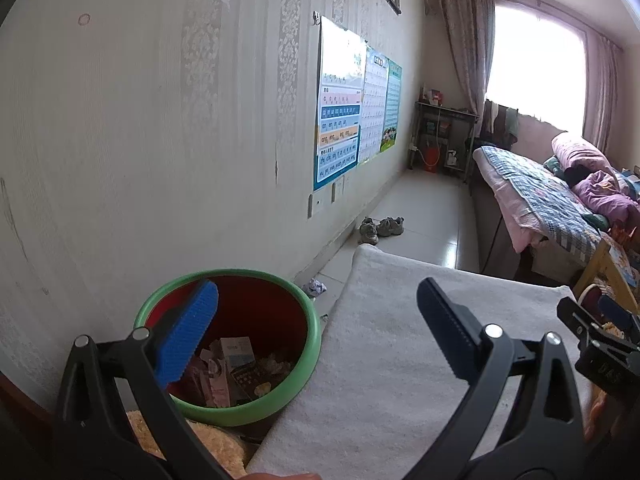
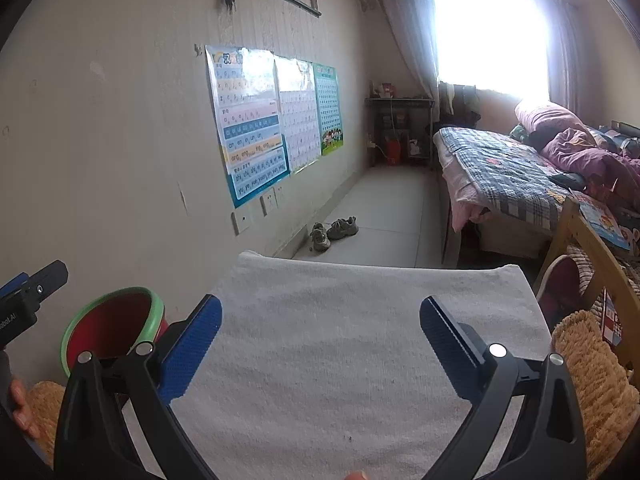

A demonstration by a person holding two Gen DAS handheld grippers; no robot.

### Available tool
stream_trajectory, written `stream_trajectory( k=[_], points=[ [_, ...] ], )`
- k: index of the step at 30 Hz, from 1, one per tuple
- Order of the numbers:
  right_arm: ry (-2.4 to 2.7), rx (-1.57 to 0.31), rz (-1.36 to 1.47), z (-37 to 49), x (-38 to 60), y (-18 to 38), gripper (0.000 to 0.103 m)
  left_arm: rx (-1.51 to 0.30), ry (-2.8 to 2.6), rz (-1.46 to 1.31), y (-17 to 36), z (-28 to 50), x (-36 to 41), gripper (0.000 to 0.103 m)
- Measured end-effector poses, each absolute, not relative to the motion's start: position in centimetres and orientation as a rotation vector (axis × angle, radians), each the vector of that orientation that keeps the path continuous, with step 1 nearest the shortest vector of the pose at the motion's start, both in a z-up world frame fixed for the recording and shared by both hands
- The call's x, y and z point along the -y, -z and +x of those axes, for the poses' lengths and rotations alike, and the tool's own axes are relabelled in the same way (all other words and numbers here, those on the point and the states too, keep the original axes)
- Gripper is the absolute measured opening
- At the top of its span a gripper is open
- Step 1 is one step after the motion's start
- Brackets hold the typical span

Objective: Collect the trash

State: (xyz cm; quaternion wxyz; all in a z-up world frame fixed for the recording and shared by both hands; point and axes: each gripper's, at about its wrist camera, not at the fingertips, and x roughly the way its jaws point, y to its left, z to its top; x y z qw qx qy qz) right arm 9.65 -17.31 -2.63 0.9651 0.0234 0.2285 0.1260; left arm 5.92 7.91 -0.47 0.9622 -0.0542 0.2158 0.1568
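A red bin with a green rim (image 1: 310,344) stands by the wall at the left of a white towel-covered surface (image 1: 384,344). It holds small cartons and wrappers (image 1: 234,364). My left gripper (image 1: 320,320) is open and empty, its left finger over the bin's mouth. A crumpled scrap of paper (image 1: 315,287) lies on the floor beyond the bin. In the right wrist view my right gripper (image 2: 320,328) is open and empty over the white towel (image 2: 340,340), with the bin (image 2: 116,320) at the lower left.
A pair of shoes (image 2: 332,230) lies on the floor by the wall. A bed with quilts (image 2: 520,172) stands at the right. A wooden chair (image 2: 592,256) and a fuzzy tan cushion (image 2: 596,380) are at the right edge. Posters (image 2: 256,120) hang on the wall.
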Motion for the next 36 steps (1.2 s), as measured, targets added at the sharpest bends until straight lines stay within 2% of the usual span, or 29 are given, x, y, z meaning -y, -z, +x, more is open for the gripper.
stream_trajectory(
  k=[26, 36],
  points=[
    [-0.245, -0.525, 0.042, 10.4, 17.1, 3.7, 0.096, -0.472, -0.306, -0.123, 1.2, 6.1, -8.0, 0.097],
    [-0.094, -0.72, -0.003, 14.3, 20.8, 9.1, 0.096, -0.509, -0.304, -0.088, 2.0, 6.3, -8.5, 0.098]
  ],
)
